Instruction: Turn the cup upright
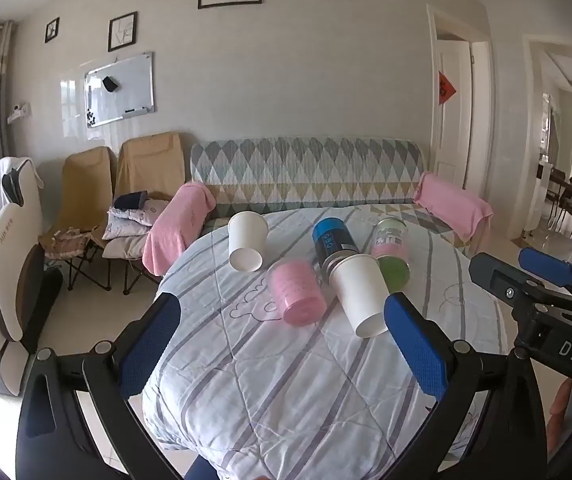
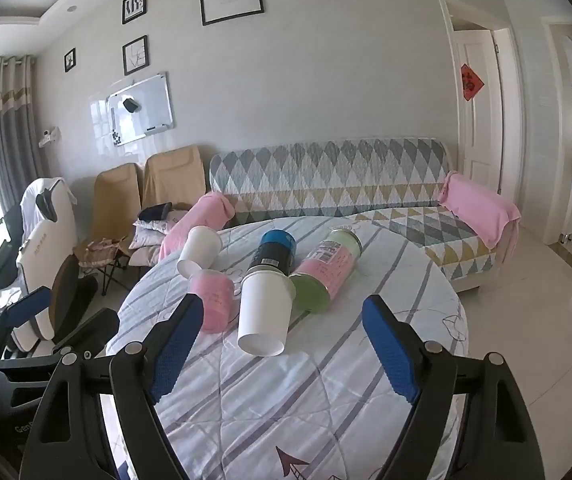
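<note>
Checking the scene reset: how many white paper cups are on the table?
2. One white paper cup lies on its side near the table's front middle, against the blue can and green can. The other white paper cup lies tipped at far left, behind the pink cup.

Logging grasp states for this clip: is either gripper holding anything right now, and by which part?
Nothing is held. The left gripper and right gripper are both open above the table, short of the nearest white paper cup, which lies on its side.
</note>
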{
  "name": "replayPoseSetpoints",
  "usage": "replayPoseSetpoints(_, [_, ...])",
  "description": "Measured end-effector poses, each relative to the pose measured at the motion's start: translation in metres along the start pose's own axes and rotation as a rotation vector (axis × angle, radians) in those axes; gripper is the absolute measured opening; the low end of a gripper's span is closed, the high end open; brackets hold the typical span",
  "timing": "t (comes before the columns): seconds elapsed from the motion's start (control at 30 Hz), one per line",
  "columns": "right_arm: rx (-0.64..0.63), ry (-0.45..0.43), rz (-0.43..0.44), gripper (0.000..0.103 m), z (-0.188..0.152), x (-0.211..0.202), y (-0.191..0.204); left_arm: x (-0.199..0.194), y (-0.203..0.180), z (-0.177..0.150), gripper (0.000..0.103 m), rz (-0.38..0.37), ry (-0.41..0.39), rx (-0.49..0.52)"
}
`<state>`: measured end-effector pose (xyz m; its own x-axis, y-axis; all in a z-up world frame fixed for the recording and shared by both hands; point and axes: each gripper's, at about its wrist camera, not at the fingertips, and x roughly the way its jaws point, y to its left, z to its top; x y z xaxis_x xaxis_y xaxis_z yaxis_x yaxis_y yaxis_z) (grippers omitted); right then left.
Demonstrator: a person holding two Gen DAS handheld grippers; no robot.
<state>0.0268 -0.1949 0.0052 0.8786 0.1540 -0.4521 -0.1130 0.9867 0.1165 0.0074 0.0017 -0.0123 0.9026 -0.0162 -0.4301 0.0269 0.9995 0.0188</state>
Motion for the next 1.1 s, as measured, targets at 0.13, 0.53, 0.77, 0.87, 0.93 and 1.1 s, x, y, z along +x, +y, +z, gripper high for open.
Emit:
replayPoseSetpoints(0.13, [-0.003, 0.003, -0.002, 0.083, 0.002, -0.001, 0.001, 0.004, 0.0, -0.006, 0.103, -0.002, 0.005, -0.003])
replayPoseSetpoints(0.53, [-0.008, 0.015, -0.009, 0.083, 0.002, 0.003, 0.003, 0.013, 0.003, -0.005, 0.103, -0.011, 0.024, -0.009])
replayPoseSetpoints(0.77, [0.003, 0.031, -0.015, 0.083, 0.002, 0.009, 0.001, 0.022, 0.009, -0.005, 0.103, -0.013, 0.049, -0.022])
replayPoseSetpoints(0.87, [0.008, 0.041, -0.012, 0.083, 0.004, 0.012, 0.0, 0.025, 0.011, -0.005, 0.103, -0.015, 0.058, -0.027])
replayPoseSetpoints(0.93, [0.008, 0.046, -0.016, 0.083, 0.004, 0.013, 0.0, 0.026, 0.011, -0.004, 0.103, -0.015, 0.064, -0.026])
replayPoseSetpoints(1.1, [0.012, 0.061, -0.019, 0.083, 0.006, 0.017, -0.001, 0.03, 0.012, -0.004, 0.103, -0.021, 0.084, -0.021])
